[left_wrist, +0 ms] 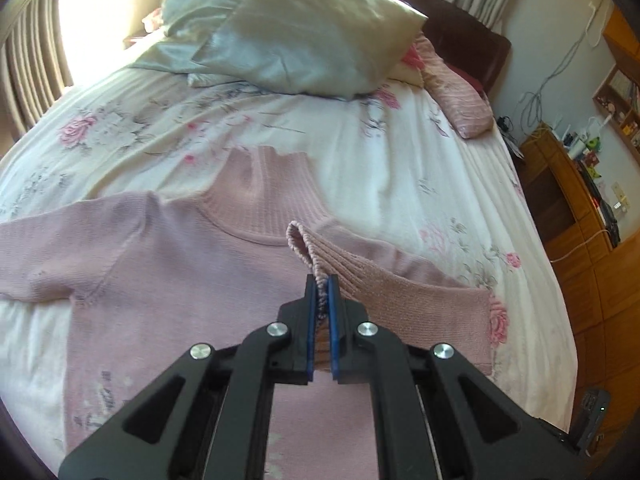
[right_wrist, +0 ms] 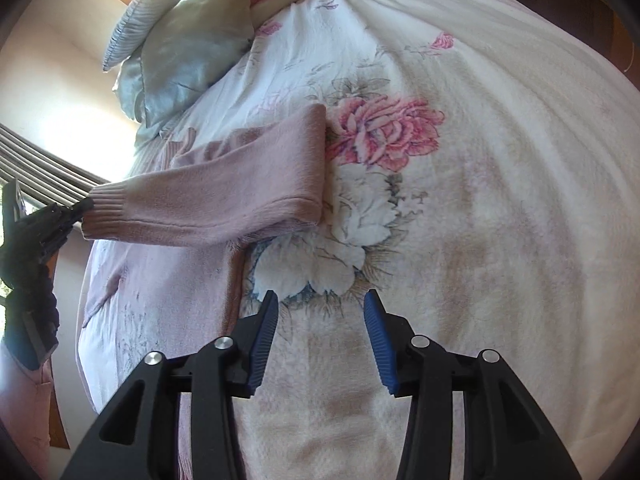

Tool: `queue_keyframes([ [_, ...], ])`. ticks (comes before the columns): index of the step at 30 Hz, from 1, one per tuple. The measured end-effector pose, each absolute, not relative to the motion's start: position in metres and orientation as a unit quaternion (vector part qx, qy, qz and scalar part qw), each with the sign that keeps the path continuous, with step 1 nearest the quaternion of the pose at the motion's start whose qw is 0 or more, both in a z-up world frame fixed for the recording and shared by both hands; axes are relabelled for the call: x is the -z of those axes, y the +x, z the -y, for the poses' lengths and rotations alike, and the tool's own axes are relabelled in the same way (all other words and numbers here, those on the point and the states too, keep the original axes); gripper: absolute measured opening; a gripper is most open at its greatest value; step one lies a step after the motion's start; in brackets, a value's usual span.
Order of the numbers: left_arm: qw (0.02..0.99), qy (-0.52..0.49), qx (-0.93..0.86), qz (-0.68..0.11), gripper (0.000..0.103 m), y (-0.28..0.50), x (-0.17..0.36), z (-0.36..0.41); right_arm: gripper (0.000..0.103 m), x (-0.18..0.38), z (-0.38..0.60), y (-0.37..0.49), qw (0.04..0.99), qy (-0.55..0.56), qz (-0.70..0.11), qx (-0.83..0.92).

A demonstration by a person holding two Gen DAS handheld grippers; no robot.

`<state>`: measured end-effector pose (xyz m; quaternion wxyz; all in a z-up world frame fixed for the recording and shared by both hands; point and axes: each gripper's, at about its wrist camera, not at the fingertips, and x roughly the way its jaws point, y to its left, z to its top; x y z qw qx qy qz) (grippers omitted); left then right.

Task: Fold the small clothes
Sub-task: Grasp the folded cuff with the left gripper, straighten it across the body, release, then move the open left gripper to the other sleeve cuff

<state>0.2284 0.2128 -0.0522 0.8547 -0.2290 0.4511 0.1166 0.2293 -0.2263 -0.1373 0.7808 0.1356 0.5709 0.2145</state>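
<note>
So the pink sweater [left_wrist: 168,264] is lying flat on the floral bedspread [left_wrist: 168,120], neck pointing up toward the pillows [left_wrist: 312,36]. The left gripper [left_wrist: 322,284] has its 2 blue pads [left_wrist: 332,320] pressed together on the ribbed cuff [left_wrist: 304,248] of one sleeve, and it's carrying that sleeve across the chest of the sweater. From the right wrist camera you can see the sleeve [right_wrist: 224,200] doubled back over the body, cuff end pinched at the far left of the frame.

The right gripper [right_wrist: 320,308] is doing nothing at the moment: jaws spread wide, hovering over bare bedspread just beside the sweater's edge, not touching cloth.

My read is this is the sleeve-fold step, fairly early on (other sleeve out to the left looks untouched, body not folded yet).

What could go wrong:
- The grip is only on the very edge of the cuff, so the knit could slip out if it gets tugged sideways.
- Nothing pins the shoulder, so dragging the sleeve too far could pull the whole sweater along the soft bedding and bunch it.
- Letting go while the cuff hangs in the air could drop the sleeve crooked, since knit flops.
</note>
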Motion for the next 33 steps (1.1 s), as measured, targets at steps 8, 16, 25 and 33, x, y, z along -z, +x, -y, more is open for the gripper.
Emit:
queue_keyframes([
  [8, 0.85, -0.235, -0.185, -0.433, 0.003, 0.2, 0.049, -0.296, 0.046, 0.118, 0.163, 0.251, 0.784, 0.111, -0.556, -0.255],
  [16, 0.83, -0.239, -0.209, -0.459, 0.004, 0.199, 0.089, -0.335, 0.046, 0.135, 0.097, 0.284, 0.765, 0.104, -0.572, -0.278],
  [25, 0.799, -0.242, -0.233, -0.498, 0.004, 0.196, 0.145, -0.373, 0.048, 0.175, 0.061, 0.291, 0.741, 0.083, -0.615, -0.256],
  [33, 0.792, -0.242, -0.254, -0.501, 0.009, 0.178, 0.154, -0.396, 0.048, 0.187, 0.054, 0.29, 0.736, 0.065, -0.63, -0.237],
])
